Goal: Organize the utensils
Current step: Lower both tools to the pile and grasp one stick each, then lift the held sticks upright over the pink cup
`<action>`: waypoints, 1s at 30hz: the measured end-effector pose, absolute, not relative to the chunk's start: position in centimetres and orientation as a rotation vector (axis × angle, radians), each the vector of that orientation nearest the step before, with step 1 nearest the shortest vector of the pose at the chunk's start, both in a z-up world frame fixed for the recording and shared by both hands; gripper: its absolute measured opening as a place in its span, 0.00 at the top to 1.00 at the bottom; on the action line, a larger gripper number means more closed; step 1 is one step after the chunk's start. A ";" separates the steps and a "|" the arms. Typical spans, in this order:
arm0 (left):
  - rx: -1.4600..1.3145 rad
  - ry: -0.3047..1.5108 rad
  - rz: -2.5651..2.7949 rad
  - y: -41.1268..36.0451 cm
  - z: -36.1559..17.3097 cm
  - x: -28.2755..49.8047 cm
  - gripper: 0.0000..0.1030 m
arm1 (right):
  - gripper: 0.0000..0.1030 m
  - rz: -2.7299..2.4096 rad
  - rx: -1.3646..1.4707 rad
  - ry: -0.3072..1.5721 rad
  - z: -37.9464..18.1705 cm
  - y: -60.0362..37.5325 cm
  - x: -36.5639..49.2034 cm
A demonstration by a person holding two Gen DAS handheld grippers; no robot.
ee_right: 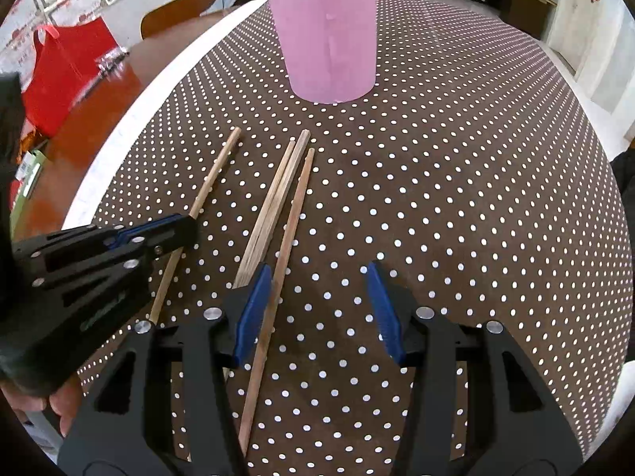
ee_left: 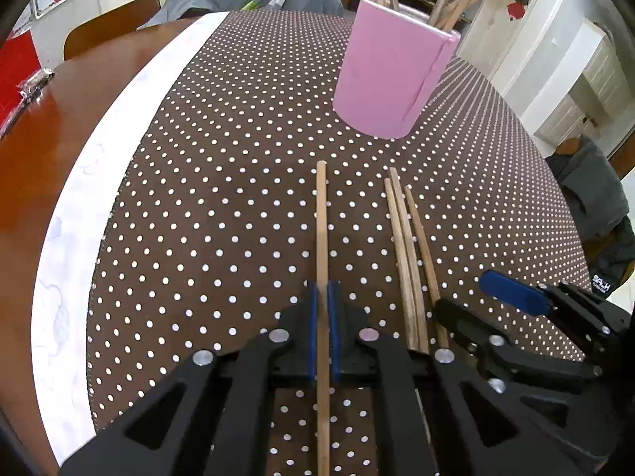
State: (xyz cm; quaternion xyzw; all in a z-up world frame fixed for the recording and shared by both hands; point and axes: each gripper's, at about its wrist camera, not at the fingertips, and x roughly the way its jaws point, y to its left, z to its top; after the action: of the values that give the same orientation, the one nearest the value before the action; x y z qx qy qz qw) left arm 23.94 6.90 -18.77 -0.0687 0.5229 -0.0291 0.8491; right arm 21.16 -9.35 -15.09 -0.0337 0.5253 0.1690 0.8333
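Pick-up step: left gripper pinches lone chopstick lying on dotted cloth; right gripper spread, straddling another chopstick. Next, probably: lift, tilt upright, drop into pink holder.

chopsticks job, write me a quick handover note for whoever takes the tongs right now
Left tongs: shut on the single chopstick, which lies apart to the left of the others.
Right tongs: open, holding nothing; the rightmost chopstick lies between its fingers, near the left one.
Pink holder: upright on the dotted tablecloth, already holding several chopsticks.
On the cloth: four chopsticks in all, counting the two that lie together.
Left: lift the gripped one into the holder, then the other three.
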 end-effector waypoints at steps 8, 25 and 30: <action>-0.167 1.061 -0.069 7.1 -17.6 23.4 0.94 | 0.75 0.341 -0.206 1.100 -15.4 -6.7 21.4; -0.233 0.796 -0.195 5.6 -11.3 21.4 0.94 | 0.94 0.468 0.103 0.931 -11.9 -13.1 20.7; -0.243 0.631 -0.244 5.0 -8.2 21.5 0.94 | 0.94 0.501 0.184 0.773 -8.1 -14.5 20.0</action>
State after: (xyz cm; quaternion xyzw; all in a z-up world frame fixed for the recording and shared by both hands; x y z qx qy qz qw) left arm 21.46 4.99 -8.18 -0.1187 0.3085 -0.1192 0.9362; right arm 20.00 -14.55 -8.11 0.0888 0.3723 0.2414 0.8918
